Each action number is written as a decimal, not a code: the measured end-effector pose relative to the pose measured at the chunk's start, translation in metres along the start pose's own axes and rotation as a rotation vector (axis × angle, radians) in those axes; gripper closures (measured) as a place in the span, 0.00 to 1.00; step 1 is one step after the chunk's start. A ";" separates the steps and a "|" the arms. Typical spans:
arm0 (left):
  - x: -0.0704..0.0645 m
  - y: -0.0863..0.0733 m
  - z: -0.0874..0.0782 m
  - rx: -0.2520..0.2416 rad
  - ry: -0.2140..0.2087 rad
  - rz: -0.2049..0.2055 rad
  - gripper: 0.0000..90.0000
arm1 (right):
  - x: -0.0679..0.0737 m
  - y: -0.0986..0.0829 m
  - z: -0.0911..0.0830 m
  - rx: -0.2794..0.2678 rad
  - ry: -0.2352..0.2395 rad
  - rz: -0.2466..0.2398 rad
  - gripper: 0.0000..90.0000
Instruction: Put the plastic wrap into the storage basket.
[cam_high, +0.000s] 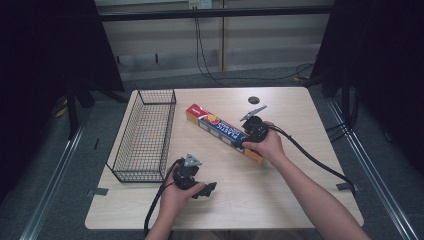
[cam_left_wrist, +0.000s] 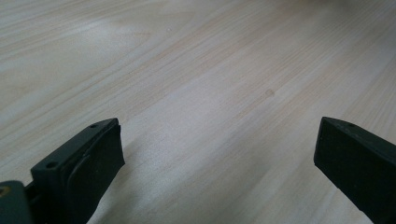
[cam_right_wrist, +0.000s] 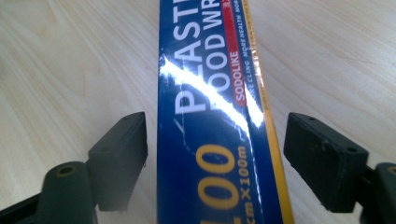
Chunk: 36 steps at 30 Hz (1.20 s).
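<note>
A long blue, red and orange box of plastic food wrap (cam_high: 222, 131) lies flat and slantwise on the wooden table (cam_high: 280, 200). My right gripper (cam_high: 243, 141) is lowered over the box's near half, open, one jaw on either side. In the right gripper view the box (cam_right_wrist: 215, 116) runs up between the two black jaws with small gaps on both sides; the gripper (cam_right_wrist: 215, 154) is not touching it. My left gripper (cam_high: 207, 189) rests near the table's front, open, pointing right. Between its jaws there is bare wood and nothing else in the left gripper view (cam_left_wrist: 219, 154).
A black wire basket (cam_high: 145, 135) stands along the table's left side, with nothing in it. A small dark round disc (cam_high: 253, 99) lies near the far edge. Cables trail from both grippers toward the person.
</note>
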<state>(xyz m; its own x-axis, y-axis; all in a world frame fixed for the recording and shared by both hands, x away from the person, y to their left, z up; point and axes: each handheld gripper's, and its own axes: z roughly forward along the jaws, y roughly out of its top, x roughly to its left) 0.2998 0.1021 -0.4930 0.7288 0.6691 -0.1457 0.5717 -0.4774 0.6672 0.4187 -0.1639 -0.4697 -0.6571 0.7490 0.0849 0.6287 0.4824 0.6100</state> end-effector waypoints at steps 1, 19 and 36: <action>0.000 0.000 0.000 0.002 0.000 -0.006 0.02 | 0.000 0.001 0.003 0.012 -0.007 0.003 0.22; -0.001 0.001 -0.004 -0.009 -0.021 0.004 0.02 | 0.002 -0.001 0.005 0.071 -0.014 -0.073 0.48; -0.001 0.036 -0.036 -0.102 -0.084 0.009 0.00 | 0.000 -0.024 -0.067 0.029 0.062 -0.209 0.48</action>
<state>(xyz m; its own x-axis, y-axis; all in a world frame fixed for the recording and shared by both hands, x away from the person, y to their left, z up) 0.3058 0.1046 -0.4428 0.7650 0.6130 -0.1973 0.5270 -0.4198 0.7389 0.3757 -0.2060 -0.4312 -0.7983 0.6022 0.0082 0.4873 0.6379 0.5964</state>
